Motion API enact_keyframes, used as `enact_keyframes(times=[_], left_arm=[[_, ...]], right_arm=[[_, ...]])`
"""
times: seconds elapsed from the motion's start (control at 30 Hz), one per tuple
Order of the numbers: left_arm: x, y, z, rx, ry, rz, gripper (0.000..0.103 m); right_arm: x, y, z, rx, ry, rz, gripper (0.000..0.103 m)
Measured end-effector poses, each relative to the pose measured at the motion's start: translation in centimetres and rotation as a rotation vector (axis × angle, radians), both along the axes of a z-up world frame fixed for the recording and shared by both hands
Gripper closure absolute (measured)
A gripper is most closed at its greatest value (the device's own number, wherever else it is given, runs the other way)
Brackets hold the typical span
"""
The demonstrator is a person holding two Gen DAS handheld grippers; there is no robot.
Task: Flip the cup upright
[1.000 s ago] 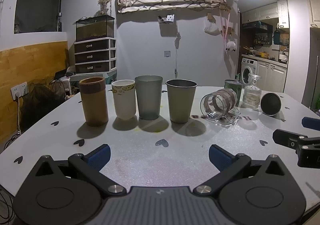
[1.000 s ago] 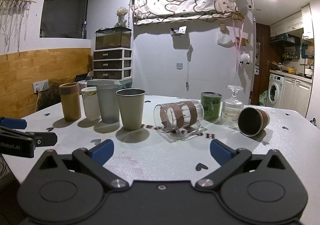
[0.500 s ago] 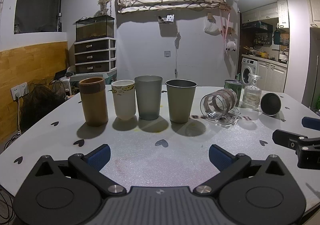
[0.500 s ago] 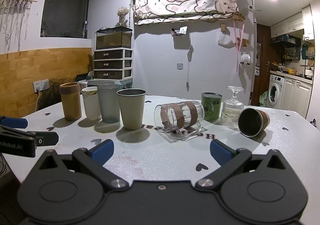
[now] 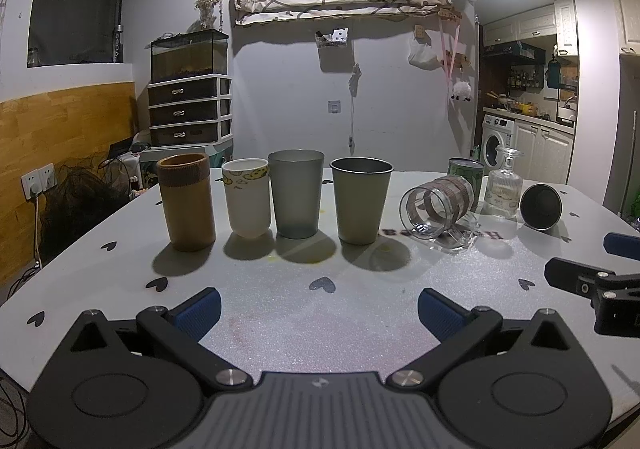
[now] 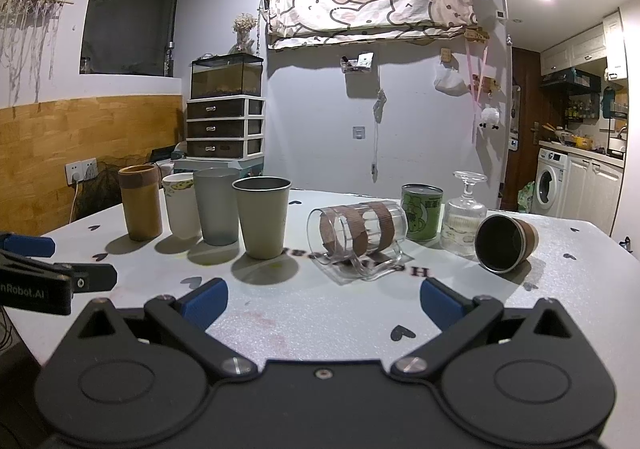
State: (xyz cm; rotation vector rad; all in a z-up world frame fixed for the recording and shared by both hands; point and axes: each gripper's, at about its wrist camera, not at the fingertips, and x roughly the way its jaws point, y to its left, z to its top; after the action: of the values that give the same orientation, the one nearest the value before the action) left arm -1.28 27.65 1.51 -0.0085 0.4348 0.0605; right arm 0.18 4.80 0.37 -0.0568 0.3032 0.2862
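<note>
**Open tabletop up front, crowded row behind**

Bare tabletop (image 6: 320, 313) lies between my right hand-held gripper (image 6: 323, 299) and the tipped glass mug (image 6: 358, 235). The steel cup (image 6: 262, 221) stands just beside the mug's mouth; the green can (image 6: 421, 212) and glass decanter (image 6: 463, 217) block behind. The toppled dark cup (image 6: 505, 243) lies apart, rightward.

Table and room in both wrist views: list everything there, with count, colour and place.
Upright cups: 4, brown, white, grey, olive; row at table left.
Glass mug: 1, clear with brown bands; lying on its side, centre.
Can: 1, green; behind the mug.
Glass decanter: 1, clear; right of the can.
Dark cup: 1, black inside, brown sleeve; tipped over, far right.
Table: 1, white with dark hearts.
Drawer unit: 1, dark drawers; back wall.
Washing machine: 1, white; right.
Left gripper: open, empty.
Right gripper: open, empty.
</note>
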Motion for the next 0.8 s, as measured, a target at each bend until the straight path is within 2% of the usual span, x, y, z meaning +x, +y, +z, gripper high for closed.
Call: enact_keyframes(times=[0.8], left_arm=[[-0.02,-0.03,0.03,0.000,0.000,0.000,0.000]], right_arm=[[-0.05,-0.27,0.00,0.002,0.002,-0.003,0.000]])
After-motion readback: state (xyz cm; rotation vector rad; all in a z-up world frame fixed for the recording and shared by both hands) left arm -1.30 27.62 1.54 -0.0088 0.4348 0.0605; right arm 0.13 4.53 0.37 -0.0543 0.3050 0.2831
